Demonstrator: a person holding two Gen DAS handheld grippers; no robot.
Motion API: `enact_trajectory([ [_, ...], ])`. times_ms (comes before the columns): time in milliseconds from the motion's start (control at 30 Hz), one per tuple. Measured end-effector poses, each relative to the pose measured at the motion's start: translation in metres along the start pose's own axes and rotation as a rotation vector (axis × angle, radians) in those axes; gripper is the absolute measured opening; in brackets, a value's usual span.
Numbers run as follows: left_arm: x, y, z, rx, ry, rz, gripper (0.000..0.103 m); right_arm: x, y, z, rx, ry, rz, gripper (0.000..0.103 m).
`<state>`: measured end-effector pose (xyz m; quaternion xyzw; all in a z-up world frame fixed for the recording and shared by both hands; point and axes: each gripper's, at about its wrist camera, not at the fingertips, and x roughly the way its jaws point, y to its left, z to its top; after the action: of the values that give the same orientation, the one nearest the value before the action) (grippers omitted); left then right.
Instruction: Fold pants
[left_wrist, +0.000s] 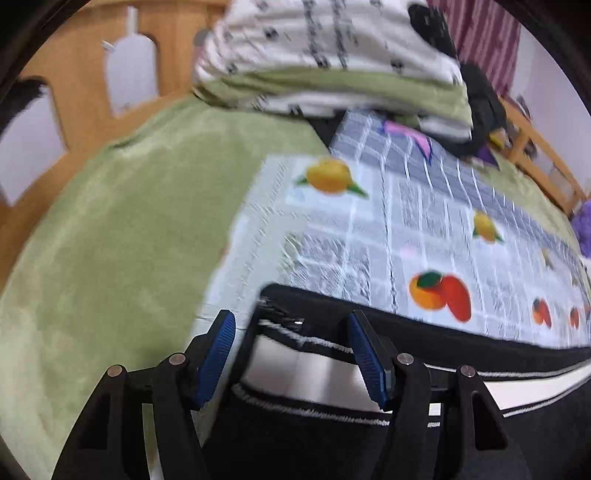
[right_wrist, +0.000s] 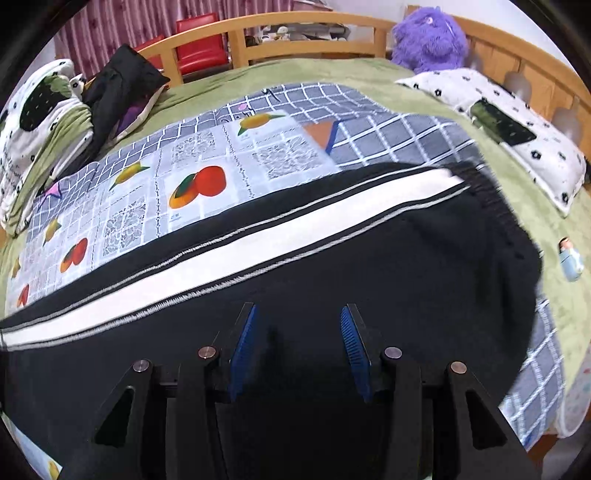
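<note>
The black pants with a white side stripe (right_wrist: 332, 258) lay lengthwise across the fruit-printed checked cloth (right_wrist: 207, 173) on the green bed (left_wrist: 110, 229), spread flat for folding. The left tongs (left_wrist: 291, 325) gaped wide around the hem; the right tongs (right_wrist: 297, 317) hovered open near the waist, gripping nothing.

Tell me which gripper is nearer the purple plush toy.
Right. The right gripper hangs over the black pants near their waistband, with the purple plush toy ahead at the headboard. The left gripper is at the pants' leg end.
</note>
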<state>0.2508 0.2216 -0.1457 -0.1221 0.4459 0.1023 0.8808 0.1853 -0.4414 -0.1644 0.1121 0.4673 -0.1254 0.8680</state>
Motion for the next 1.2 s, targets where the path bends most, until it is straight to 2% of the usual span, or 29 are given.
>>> enact_trajectory([
  [33,0.004,-0.004,-0.001,0.008,0.017,-0.006,0.04,0.004,0.002,0.001,0.014,0.006,0.01,0.046],
  [67,0.002,-0.007,0.0,0.019,-0.009,0.024,0.022,0.008,0.005,0.001,0.026,0.014,0.022,0.046],
  [133,-0.017,-0.008,0.003,0.031,-0.092,-0.038,0.019,0.015,0.014,0.002,0.03,0.031,0.038,0.046],
  [233,-0.046,0.008,0.012,-0.053,-0.198,-0.137,0.018,0.013,0.028,0.006,-0.002,0.008,0.042,0.046],
  [333,-0.025,0.013,0.014,-0.078,-0.163,-0.1,0.018,0.009,0.041,0.014,-0.04,-0.034,0.05,0.046],
  [433,0.011,0.012,0.011,-0.114,-0.066,-0.059,0.019,0.017,0.052,0.023,-0.074,-0.054,0.064,0.046],
  [533,0.006,0.011,0.009,-0.12,-0.085,-0.047,0.02,0.04,0.058,0.035,-0.091,-0.034,0.052,0.046],
  [633,-0.009,0.01,0.008,-0.116,-0.13,-0.067,0.02,0.069,0.061,0.048,-0.104,0.008,0.02,0.045],
  [667,-0.008,0.009,0.009,-0.101,-0.13,-0.058,0.02,0.075,0.061,0.051,-0.104,0.006,0.017,0.044],
  [733,0.009,0.002,0.01,-0.055,-0.071,0.0,0.02,0.092,0.066,0.06,-0.126,-0.002,-0.007,0.044],
  [800,0.012,-0.001,0.007,-0.039,-0.071,0.024,0.021,0.103,0.075,0.066,-0.175,-0.013,-0.047,0.043],
  [867,0.001,-0.004,0.007,-0.026,-0.093,0.022,0.025,0.101,0.081,0.071,-0.197,-0.004,-0.065,0.041],
  [933,-0.011,-0.004,0.005,-0.041,-0.1,0.002,0.029,0.089,0.082,0.073,-0.243,-0.019,-0.036,0.036],
  [1000,-0.021,-0.004,0.001,-0.042,-0.092,-0.026,0.043,0.067,0.079,0.074,-0.288,-0.081,-0.003,0.042],
  [1033,-0.026,-0.004,-0.003,-0.036,-0.092,-0.047,0.047,0.059,0.078,0.073,-0.316,-0.109,0.01,0.056],
  [1067,-0.03,-0.005,-0.007,-0.032,-0.094,-0.062,0.051,0.052,0.078,0.072,-0.354,-0.129,0.024,0.063],
  [1133,-0.036,-0.008,-0.014,-0.018,-0.091,-0.087,0.051,0.05,0.079,0.072,-0.458,-0.137,0.038,0.063],
  [1200,-0.041,-0.011,-0.021,-0.012,-0.086,-0.118,0.051,0.059,0.076,0.077,-0.512,-0.104,0.064,0.063],
])
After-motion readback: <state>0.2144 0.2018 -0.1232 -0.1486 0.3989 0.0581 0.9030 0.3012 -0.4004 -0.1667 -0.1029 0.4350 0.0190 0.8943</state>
